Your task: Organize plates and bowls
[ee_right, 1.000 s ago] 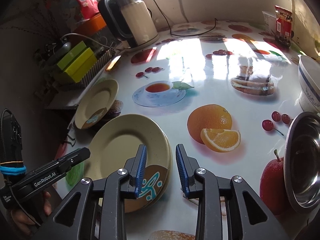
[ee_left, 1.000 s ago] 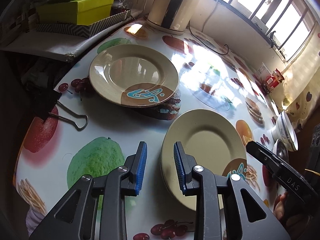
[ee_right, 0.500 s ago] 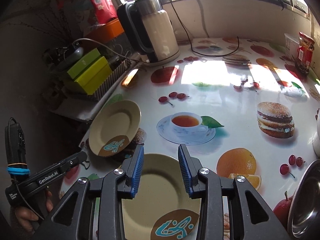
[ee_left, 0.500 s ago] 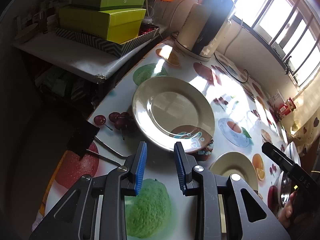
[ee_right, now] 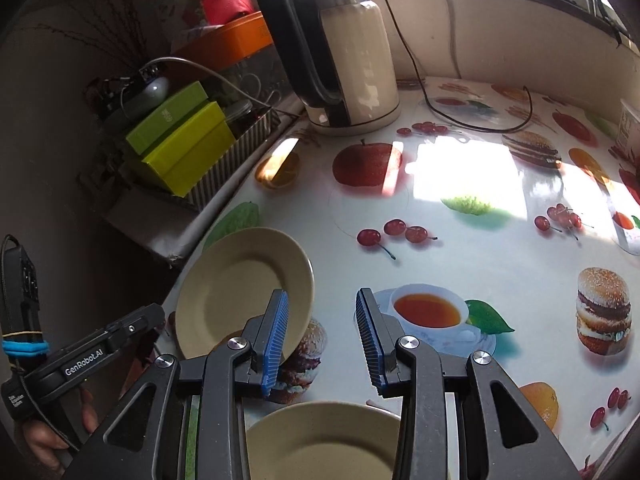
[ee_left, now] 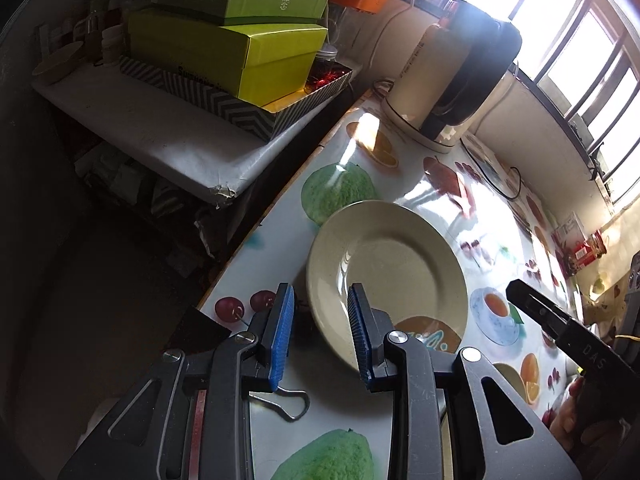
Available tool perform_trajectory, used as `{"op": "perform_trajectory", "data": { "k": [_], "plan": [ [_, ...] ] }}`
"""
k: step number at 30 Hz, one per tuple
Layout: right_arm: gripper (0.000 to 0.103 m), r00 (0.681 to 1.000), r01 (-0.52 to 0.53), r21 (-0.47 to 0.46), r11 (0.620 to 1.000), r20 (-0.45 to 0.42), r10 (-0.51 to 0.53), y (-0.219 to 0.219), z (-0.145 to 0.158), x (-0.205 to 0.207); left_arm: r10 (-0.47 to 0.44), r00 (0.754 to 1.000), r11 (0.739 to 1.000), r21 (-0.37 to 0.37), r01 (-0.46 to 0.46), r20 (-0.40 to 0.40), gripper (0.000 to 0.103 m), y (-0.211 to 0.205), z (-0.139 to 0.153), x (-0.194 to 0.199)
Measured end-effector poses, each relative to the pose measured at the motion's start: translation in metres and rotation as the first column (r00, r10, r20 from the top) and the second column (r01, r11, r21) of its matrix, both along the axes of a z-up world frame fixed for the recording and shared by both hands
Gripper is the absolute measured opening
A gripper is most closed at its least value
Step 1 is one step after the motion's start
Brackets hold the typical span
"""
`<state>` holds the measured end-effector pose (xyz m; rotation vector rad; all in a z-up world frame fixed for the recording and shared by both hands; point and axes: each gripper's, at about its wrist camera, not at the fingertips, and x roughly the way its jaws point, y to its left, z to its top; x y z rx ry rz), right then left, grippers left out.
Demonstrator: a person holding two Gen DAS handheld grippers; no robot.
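Observation:
A cream plate (ee_left: 388,276) with a brown and blue patch lies near the table's left edge, also visible in the right wrist view (ee_right: 240,288). My left gripper (ee_left: 320,336) hovers over its near left rim, open, with the rim showing in the gap between the blue pads (ee_left: 282,332) and no grip on it. A second cream plate (ee_right: 320,440) lies under my right gripper (ee_right: 320,336), which is open with nothing between its fingers. Its left pad overlaps the first plate's right rim in the picture. Each gripper appears at the edge of the other's view.
A wire binder clip (ee_left: 280,400) lies just below the left gripper. A kettle (ee_right: 340,52) with its cord stands at the back of the fruit-print table (ee_right: 460,240). Green boxes (ee_left: 240,52) sit on a low shelf past the table's left edge.
Both grippers have moved left across the table toward the plate at the left edge. The nearer plate has slid down to the bottom of the right wrist view.

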<state>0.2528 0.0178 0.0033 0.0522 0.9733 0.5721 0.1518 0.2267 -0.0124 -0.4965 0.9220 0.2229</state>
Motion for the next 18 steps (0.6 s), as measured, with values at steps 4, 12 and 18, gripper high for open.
{"op": "perform_trajectory", "data": {
  "k": [4,12,18],
  "plan": [
    [0.035,1.0,-0.006,-0.006,1.0,-0.018,0.006,0.008,-0.009,0.01,0.004,1.0,1.0,-0.002,-0.004,-0.005,0.029,0.004,-0.004,0.008],
    [0.035,0.998,-0.014,0.0,1.0,-0.066,0.014,0.015,-0.026,0.025,0.004,1.0,1.0,-0.022,-0.004,-0.026,0.029,0.007,-0.016,0.02],
    [0.035,0.997,-0.022,0.0,1.0,-0.079,0.022,0.02,-0.032,0.028,0.004,1.0,1.0,-0.029,-0.004,-0.031,0.029,0.005,-0.019,0.023]
  ]
}}
